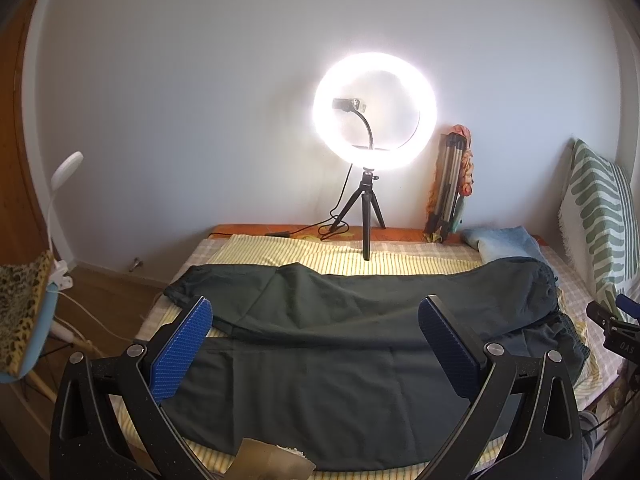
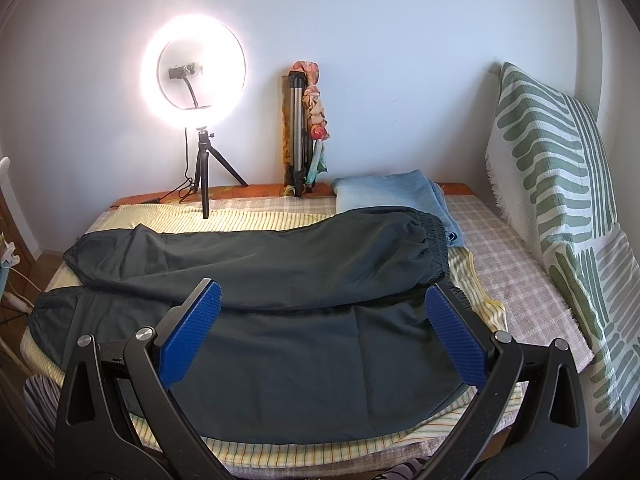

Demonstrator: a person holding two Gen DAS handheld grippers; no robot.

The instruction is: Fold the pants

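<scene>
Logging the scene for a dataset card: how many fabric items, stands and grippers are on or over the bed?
Fabric: 3 (dark green pants, folded blue cloth, green-patterned pillow)
Stands: 2 (ring light tripod, folded silver tripod)
Grippers: 2 (left gripper, right gripper)
Total: 7

left claw (image 1: 315,330) spread wide | over dark pants (image 1: 328,320) | bed (image 1: 256,250)

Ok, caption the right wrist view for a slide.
Open right gripper above dark pants spread on the bed.

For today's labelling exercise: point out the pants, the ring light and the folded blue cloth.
pants (image 2: 280,340), right wrist view, near leg's fabric.
ring light (image 2: 236,60), right wrist view, glowing rim.
folded blue cloth (image 2: 384,192), right wrist view, top surface.
</scene>
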